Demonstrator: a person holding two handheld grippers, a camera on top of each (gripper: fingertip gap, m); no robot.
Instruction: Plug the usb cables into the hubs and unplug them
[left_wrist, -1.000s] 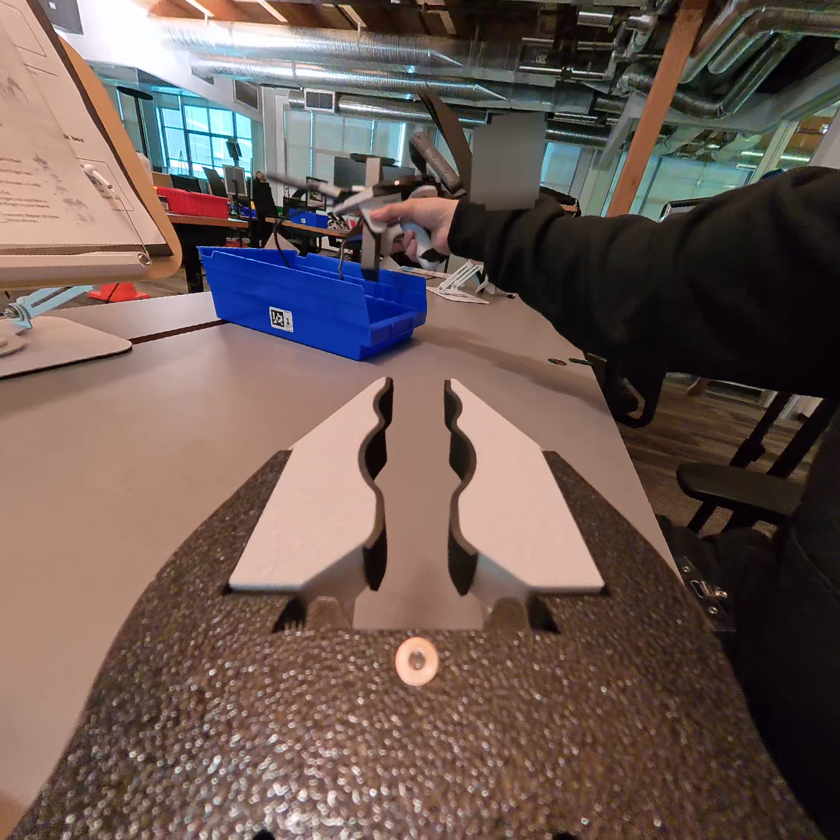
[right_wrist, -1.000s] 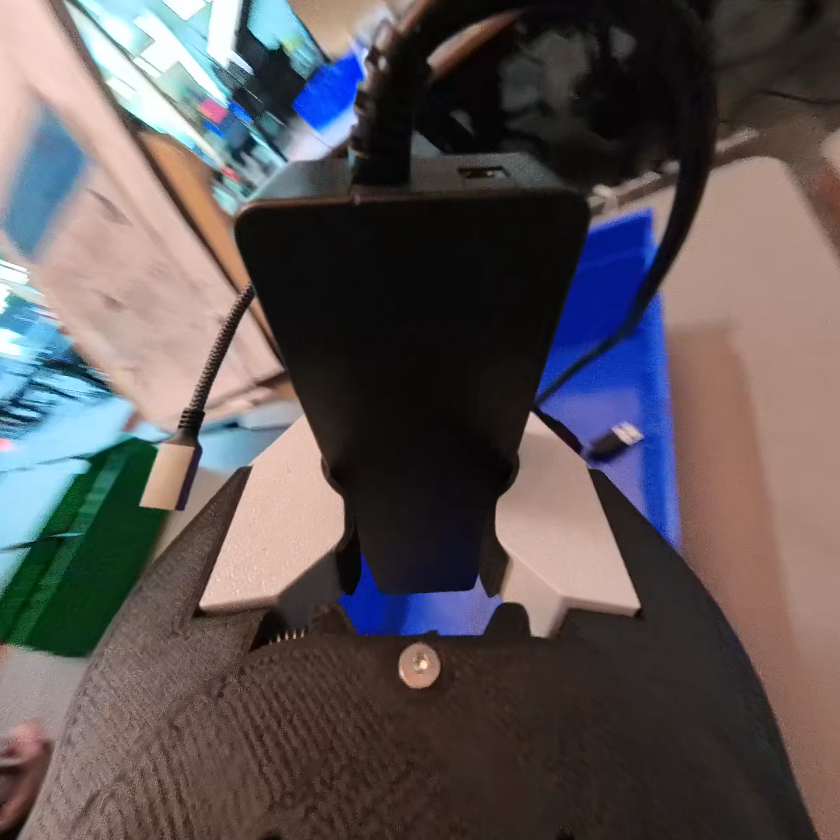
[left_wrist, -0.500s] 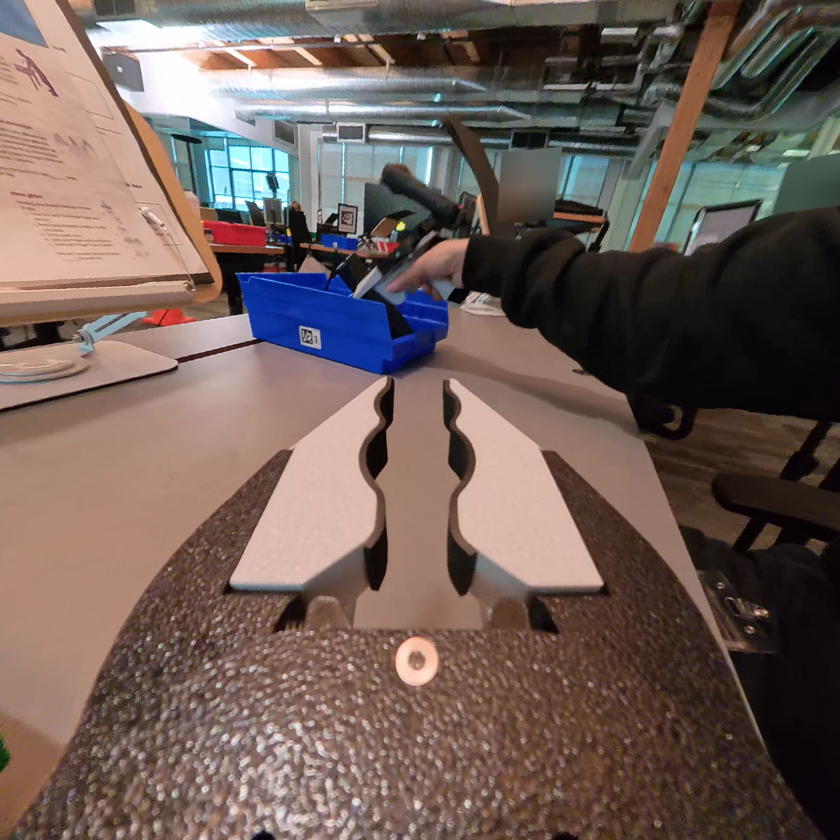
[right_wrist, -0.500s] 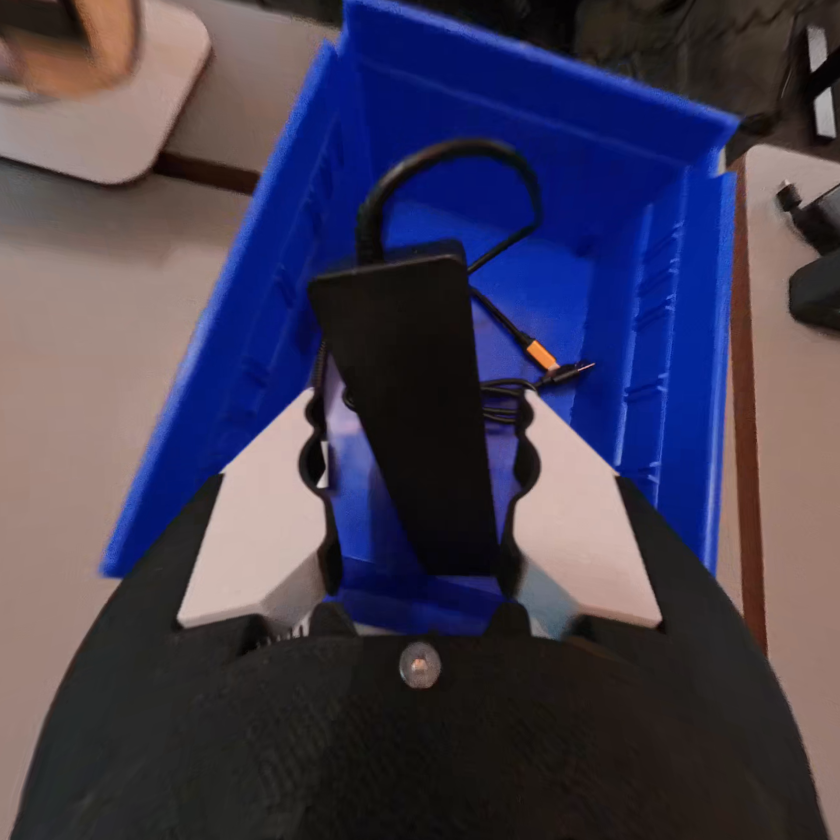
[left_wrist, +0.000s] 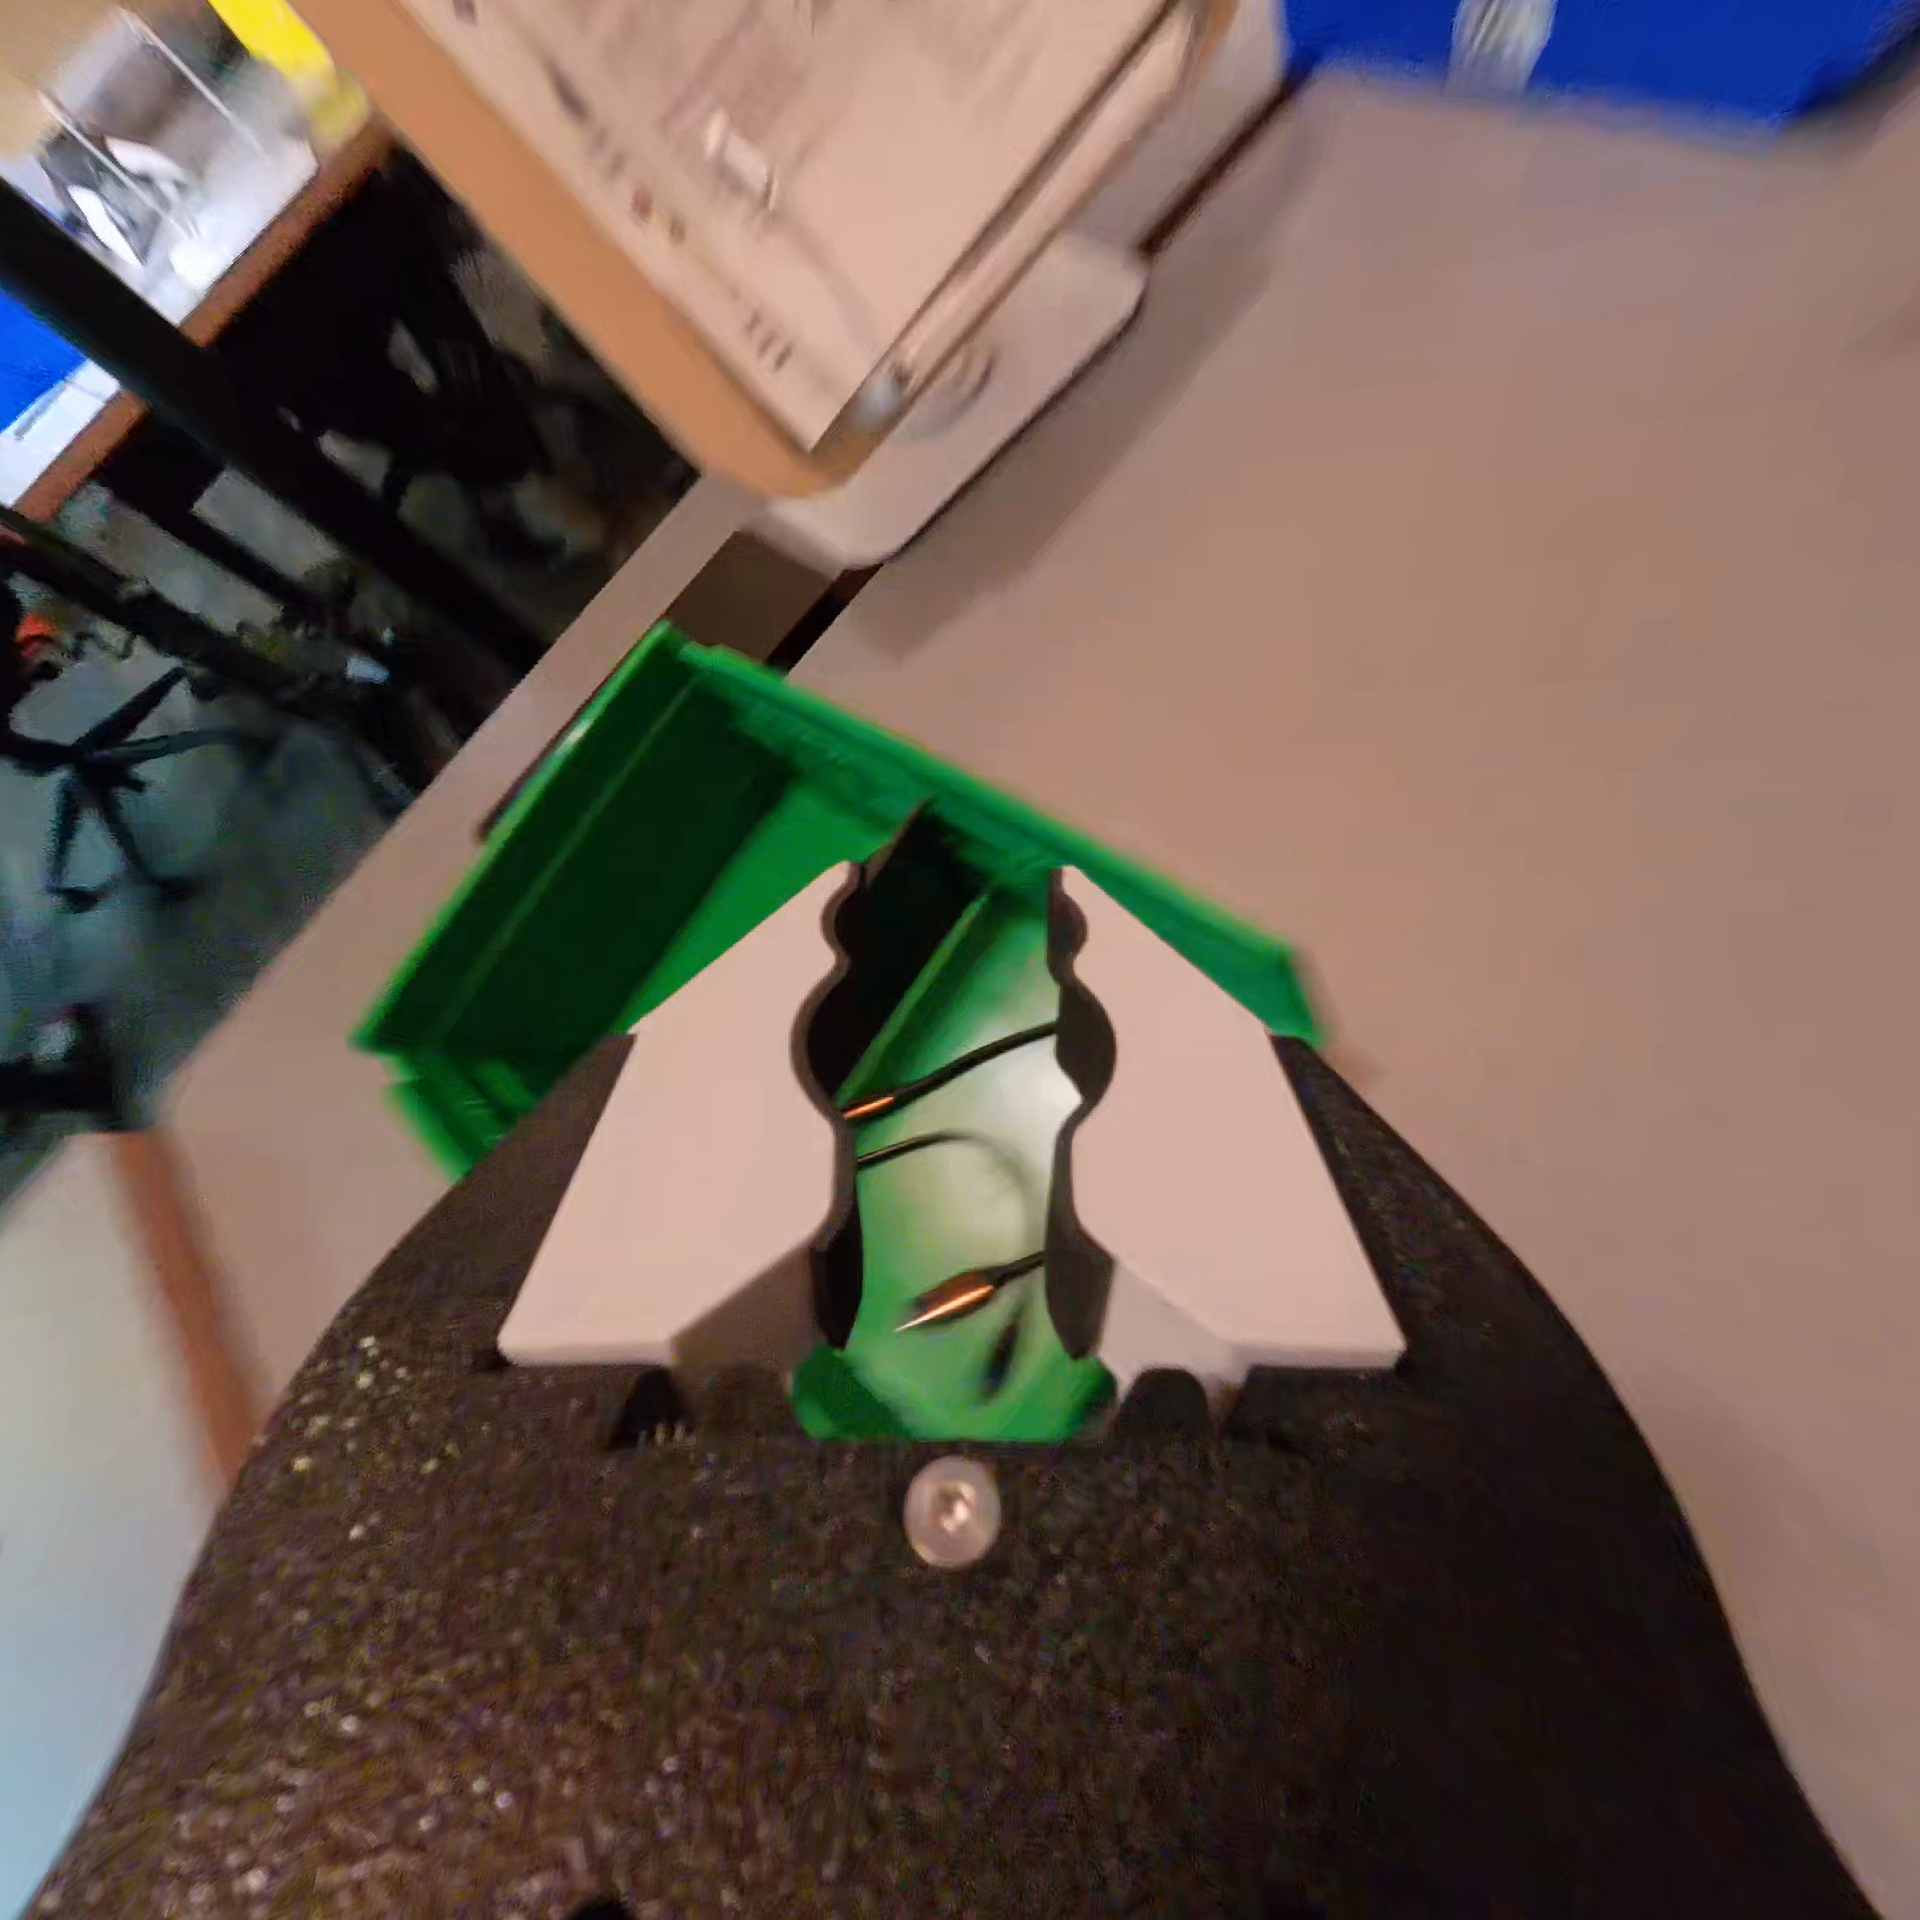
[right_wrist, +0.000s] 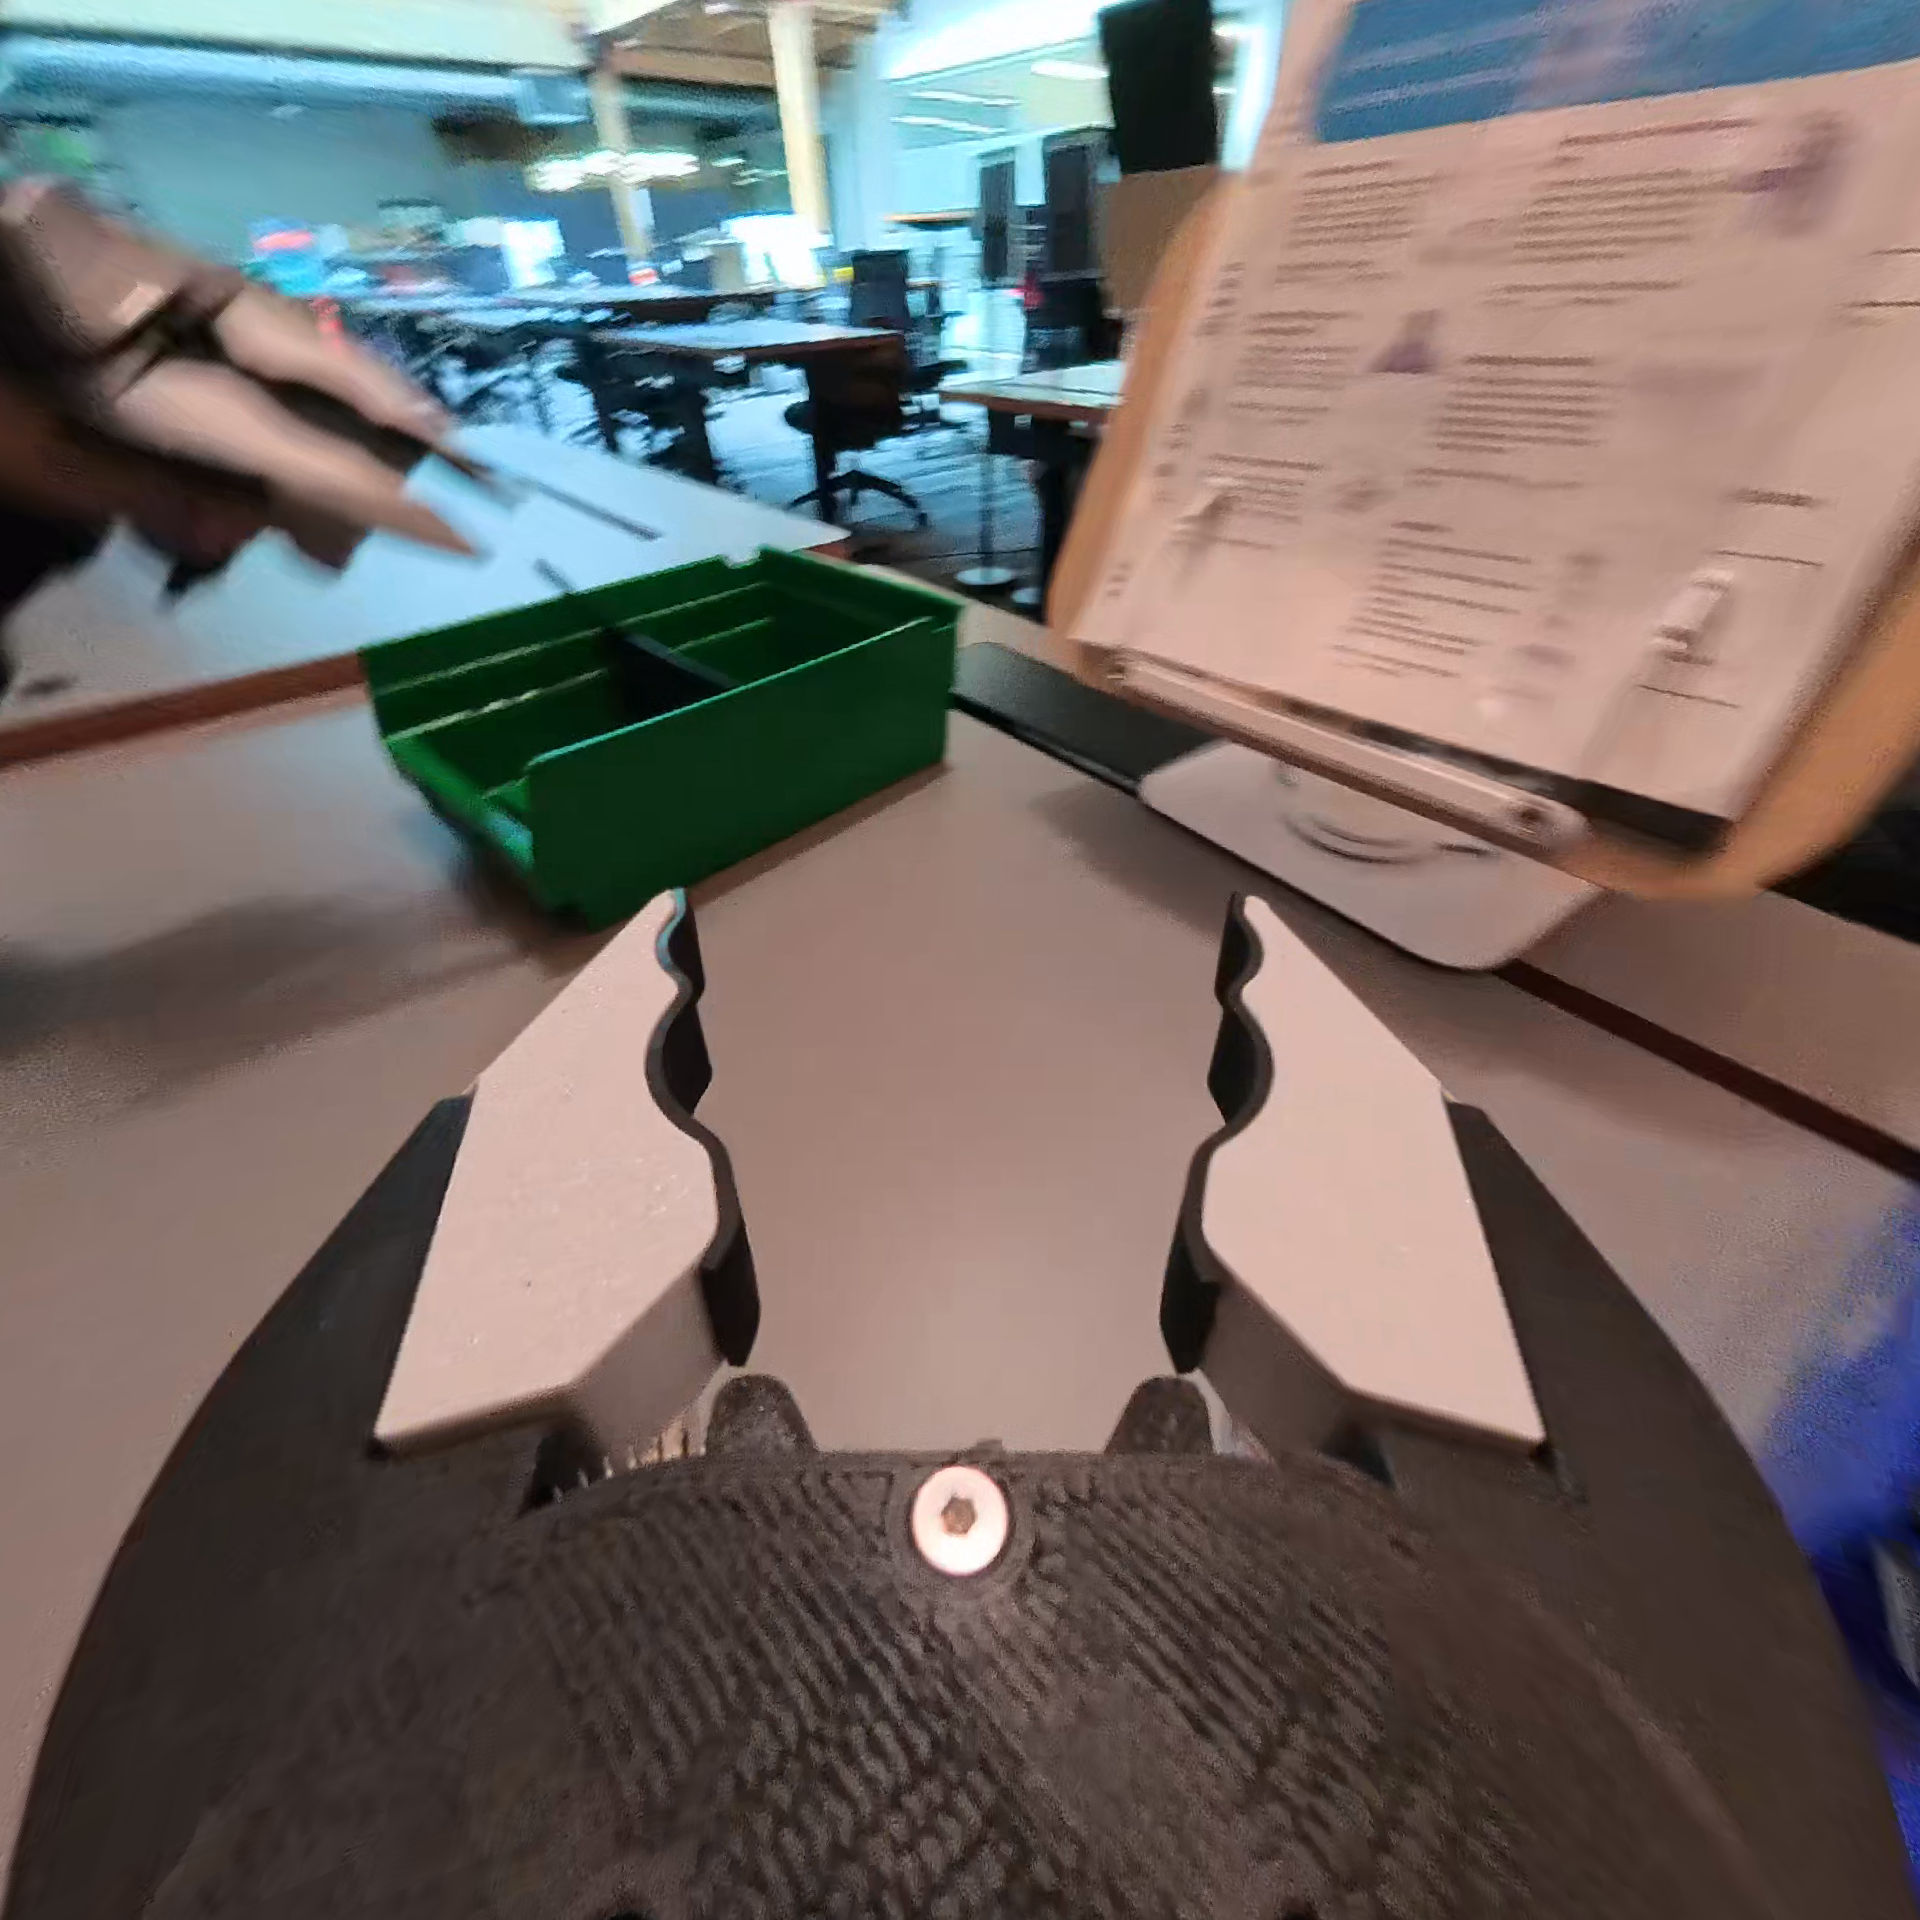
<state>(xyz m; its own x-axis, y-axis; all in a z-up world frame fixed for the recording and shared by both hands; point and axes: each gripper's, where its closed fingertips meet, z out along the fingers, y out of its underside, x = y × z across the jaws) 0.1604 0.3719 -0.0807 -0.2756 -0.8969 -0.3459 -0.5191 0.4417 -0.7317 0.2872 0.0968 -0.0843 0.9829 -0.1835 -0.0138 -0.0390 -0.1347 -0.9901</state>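
Two thin, limp black cables (left_wrist: 940, 1081) are lying beneath my gaping left gripper (left_wrist: 951, 1132) — I'm judging the stiff copper-tipped plug (left_wrist: 951, 1299) likeliest to hold; right gripper (right_wrist: 961, 1132) gaping, empty.

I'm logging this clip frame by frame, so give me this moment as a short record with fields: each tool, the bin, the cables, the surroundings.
left tool: open, empty, above the green bin, pointing down into it
right tool: open wide, empty, low over the grey table
green bin: on the table, a dark divider across it
cables: thin black, orange-tipped plugs, loose in the bin
document stand: beside the bin, holding a printed page
blue bin: only an edge visible
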